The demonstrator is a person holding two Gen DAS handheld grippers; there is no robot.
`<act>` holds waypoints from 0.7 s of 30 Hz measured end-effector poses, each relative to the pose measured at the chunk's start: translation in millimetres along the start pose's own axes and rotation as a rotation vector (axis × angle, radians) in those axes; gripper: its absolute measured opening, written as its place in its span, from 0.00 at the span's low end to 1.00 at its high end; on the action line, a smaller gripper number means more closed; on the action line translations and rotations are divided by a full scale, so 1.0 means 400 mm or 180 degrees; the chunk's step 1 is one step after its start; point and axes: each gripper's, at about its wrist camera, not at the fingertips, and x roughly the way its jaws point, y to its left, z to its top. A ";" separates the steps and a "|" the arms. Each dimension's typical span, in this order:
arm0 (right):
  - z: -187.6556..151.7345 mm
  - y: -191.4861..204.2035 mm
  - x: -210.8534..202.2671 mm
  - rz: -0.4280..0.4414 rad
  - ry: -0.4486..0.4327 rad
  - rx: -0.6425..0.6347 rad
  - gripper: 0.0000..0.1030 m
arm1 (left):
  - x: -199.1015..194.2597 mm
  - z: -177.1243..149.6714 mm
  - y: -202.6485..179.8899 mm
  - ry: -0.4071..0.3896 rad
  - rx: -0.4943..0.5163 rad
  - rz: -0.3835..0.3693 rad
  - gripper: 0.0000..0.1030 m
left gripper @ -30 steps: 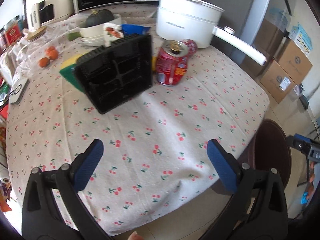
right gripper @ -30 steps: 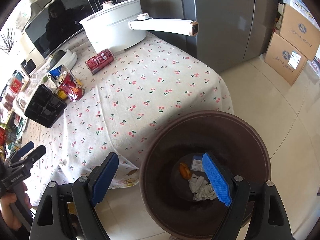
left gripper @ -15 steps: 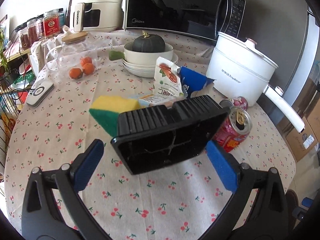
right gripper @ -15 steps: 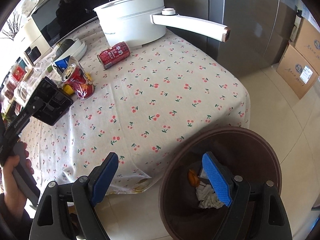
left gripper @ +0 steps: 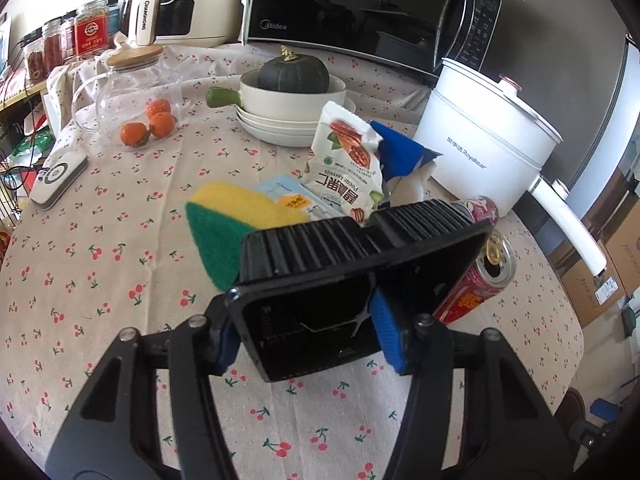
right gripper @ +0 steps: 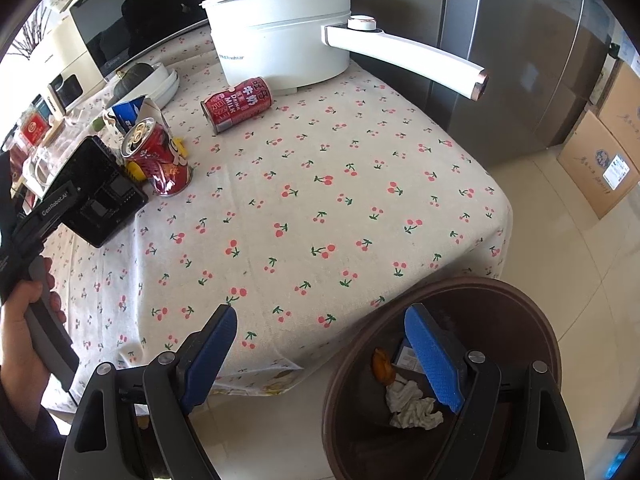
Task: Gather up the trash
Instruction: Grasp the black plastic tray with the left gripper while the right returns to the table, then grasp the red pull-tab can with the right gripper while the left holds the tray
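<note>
Left gripper [left gripper: 306,330] just closed, clamping black plastic tray [left gripper: 356,284] at table's [right gripper: 360,200] near edge. Lift clear of tilted can [left gripper: 476,280], carry to bin [right gripper: 532,312]. Right gripper [right gripper: 324,360] wide, empty.

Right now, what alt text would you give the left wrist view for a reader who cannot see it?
The left gripper has just been closing its jaws on a black plastic tray, which sits tilted between them on a cherry-print tablecloth. Behind the tray lie a yellow and green sponge, snack wrappers and a red can, with a white pot to the right.
</note>
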 end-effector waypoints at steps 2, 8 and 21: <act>0.013 0.010 0.002 0.0026 -0.0023 0.0051 0.85 | -0.020 0.002 0.004 0.0063 0.0035 -0.0105 0.56; 0.073 0.085 0.006 0.0179 -0.0171 0.0146 0.85 | -0.096 0.002 0.038 0.0295 0.0162 -0.0351 0.56; 0.163 0.341 0.072 0.0287 -0.0540 -0.0292 0.85 | -0.147 0.003 0.243 0.0603 0.0028 -0.0331 0.56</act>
